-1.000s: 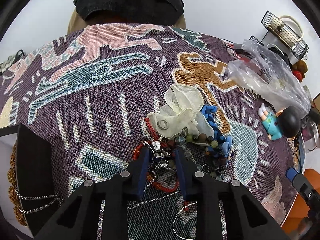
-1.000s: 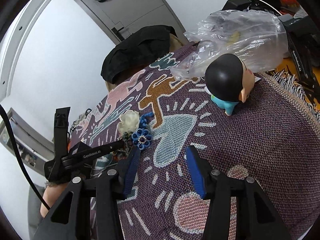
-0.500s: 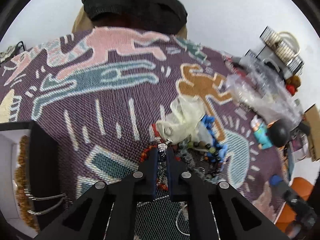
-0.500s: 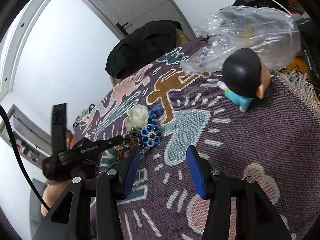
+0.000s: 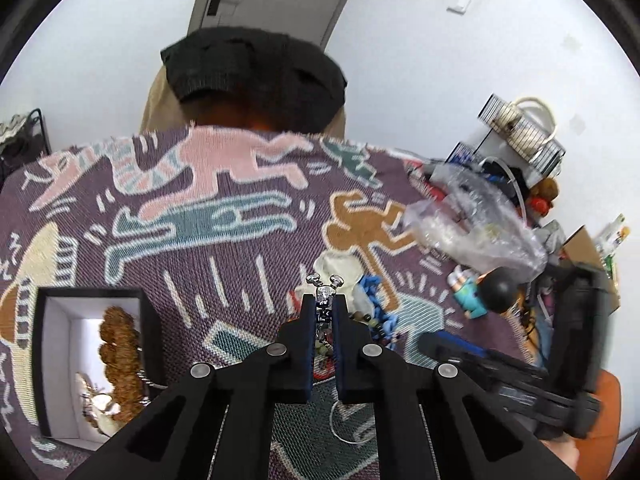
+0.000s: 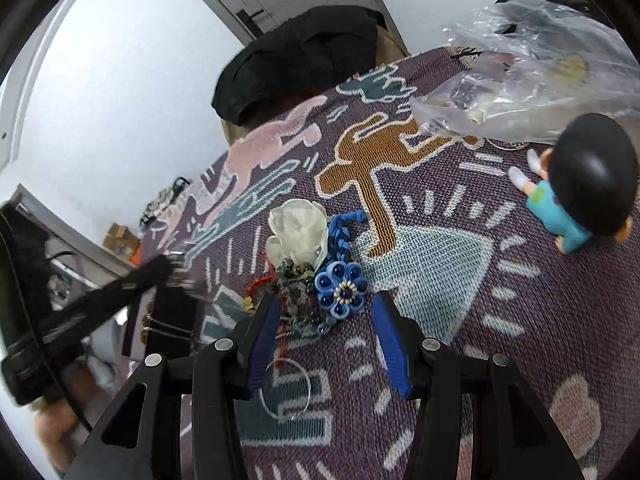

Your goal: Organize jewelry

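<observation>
The left gripper (image 5: 324, 312) is squeezed tight on a little silver charm (image 5: 325, 294), which pokes out past its tips, up off the patterned blanket (image 5: 224, 248). The right gripper (image 6: 326, 320) has its jaws apart with nothing in them. It hangs just over the jewelry pile (image 6: 304, 284), where a blue flower piece (image 6: 344, 288) lies beside a cream cloth pouch (image 6: 298, 226). A thin wire ring (image 6: 286, 388) lies flat close by. On the left sits a black box (image 5: 90, 364) with a brown bead string (image 5: 120, 356) inside. A toy figure (image 6: 580, 192) lies near a plastic bag (image 6: 528, 92).
</observation>
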A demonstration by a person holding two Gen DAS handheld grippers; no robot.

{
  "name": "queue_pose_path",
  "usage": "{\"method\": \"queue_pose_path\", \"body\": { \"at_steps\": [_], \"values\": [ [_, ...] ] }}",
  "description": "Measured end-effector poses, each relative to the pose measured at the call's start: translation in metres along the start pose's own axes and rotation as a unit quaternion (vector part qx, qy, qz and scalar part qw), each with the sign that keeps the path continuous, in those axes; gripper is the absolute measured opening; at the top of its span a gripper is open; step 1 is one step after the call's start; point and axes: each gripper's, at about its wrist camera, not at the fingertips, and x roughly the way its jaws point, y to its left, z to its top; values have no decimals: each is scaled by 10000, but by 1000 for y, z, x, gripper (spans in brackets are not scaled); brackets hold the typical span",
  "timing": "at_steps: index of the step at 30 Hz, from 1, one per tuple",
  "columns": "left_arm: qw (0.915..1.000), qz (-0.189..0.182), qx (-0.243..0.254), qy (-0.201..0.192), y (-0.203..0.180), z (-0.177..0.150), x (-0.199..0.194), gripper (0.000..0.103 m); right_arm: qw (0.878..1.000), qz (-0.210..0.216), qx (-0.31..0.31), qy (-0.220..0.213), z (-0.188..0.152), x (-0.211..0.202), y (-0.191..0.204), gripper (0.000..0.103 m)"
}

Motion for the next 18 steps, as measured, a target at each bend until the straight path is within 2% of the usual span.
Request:
{"method": "queue_pose_path", "body": {
  "at_steps": [6,10,14,16,17,18],
  "values": [
    [9992,-116,82,-381,-7,12,-37,6,9988,-418,-209,143,7,22,9,50],
    [9980,-134,61,-613,-4,18,-61,5,9992,-366,-126,124,7,22,5,50],
    [9971,-117,38,-745,2,21,-76,5,9986,-395,-354,-10,6,16,16,50],
    [9969,-98,26,-785,4,21,-80,5,9980,-381,-504,55,5,17,26,37],
    [9968,-100,15,-793,5,22,-81,5,9977,-385,-533,144,4,19,30,24],
    [9967,-101,9,-802,6,22,-83,5,9977,-377,-528,200,4,21,31,16]
  ]
}}
